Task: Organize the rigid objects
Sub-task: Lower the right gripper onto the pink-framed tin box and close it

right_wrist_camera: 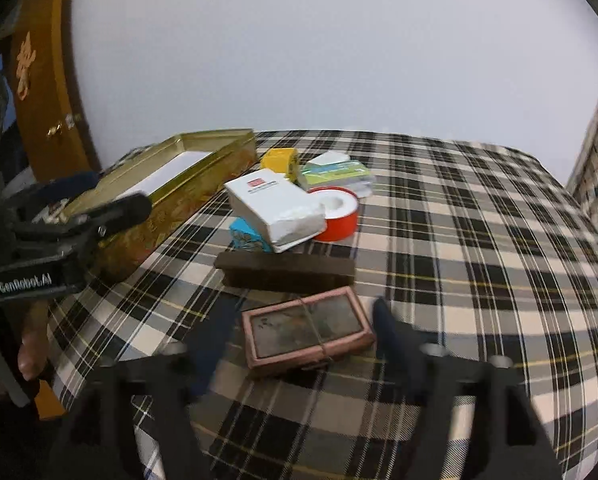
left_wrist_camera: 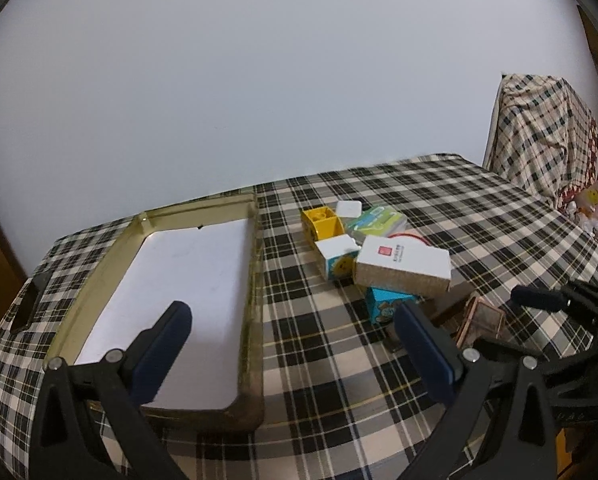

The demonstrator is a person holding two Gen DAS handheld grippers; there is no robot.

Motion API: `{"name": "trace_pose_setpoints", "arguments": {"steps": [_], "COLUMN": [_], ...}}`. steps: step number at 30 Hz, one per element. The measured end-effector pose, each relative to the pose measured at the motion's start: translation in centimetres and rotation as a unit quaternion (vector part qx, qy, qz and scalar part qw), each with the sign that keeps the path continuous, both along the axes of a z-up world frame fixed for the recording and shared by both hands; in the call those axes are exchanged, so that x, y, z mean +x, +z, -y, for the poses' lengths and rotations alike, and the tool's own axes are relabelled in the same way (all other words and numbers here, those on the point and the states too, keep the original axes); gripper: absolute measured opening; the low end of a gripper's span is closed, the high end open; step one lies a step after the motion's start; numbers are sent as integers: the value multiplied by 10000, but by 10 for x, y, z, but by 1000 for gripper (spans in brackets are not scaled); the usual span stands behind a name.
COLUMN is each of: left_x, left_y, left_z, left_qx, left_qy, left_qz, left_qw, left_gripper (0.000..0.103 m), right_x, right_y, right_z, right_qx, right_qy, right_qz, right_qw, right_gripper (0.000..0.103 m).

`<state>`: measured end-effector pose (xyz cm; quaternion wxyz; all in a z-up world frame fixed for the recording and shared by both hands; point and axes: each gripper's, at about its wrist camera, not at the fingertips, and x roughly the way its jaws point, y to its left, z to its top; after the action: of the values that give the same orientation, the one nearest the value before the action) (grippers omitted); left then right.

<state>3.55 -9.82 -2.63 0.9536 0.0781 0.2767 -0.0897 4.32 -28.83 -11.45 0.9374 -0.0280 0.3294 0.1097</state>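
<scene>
A plaid-covered worktop (right_wrist_camera: 459, 220) carried a gold tin tray (left_wrist_camera: 255, 264) with a bare white floor. Just beside it sat a cluster: a white box (right_wrist_camera: 275, 208), a yellow cube (right_wrist_camera: 279, 160), a red tape roll (right_wrist_camera: 339, 220) and a dark bar (right_wrist_camera: 285, 270). The left tongs (left_wrist_camera: 295, 328) stood wide, empty, above the tray's edge. The right tongs (right_wrist_camera: 299, 328) straddled a pink-framed box (right_wrist_camera: 307, 326), their pads apart from it.

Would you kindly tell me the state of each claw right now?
Left claw: open, holding nothing.
Right claw: open around the pink box, not gripping it.
</scene>
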Motion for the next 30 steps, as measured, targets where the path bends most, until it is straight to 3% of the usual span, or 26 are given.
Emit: {"name": "trace_pose_setpoints", "arguments": {"steps": [4,9,13,16,24,30], "left_x": [0,5,14,19,23,32], "left_y": [-1,0,-3,-6,-6,-6], "left_z": [4,7,12,19,28,46], "left_qx": [26,41,80,100,137,146], "left_qy": [-48,-55,-77,-173,-303,-593], "left_qz": [-22,27,-37,-130,-165,-191], "left_qw": [10000,10000,9999,9997,9993,9979], "left_gripper": [103,103,103,103,103,103], "right_x": [4,21,37,38,22,17], "right_y": [-5,-16,-24,-23,-10,19], "right_z": [-3,-17,-6,-1,4,34], "right_qx": [-52,-743,-442,-332,-268,-45], "right_qy": [121,509,541,548,341,-481], "right_qz": [-159,-574,-892,-861,-468,69], "right_qw": [9998,9943,9936,9942,9980,9988], "right_gripper": [82,87,88,82,82,82]}}
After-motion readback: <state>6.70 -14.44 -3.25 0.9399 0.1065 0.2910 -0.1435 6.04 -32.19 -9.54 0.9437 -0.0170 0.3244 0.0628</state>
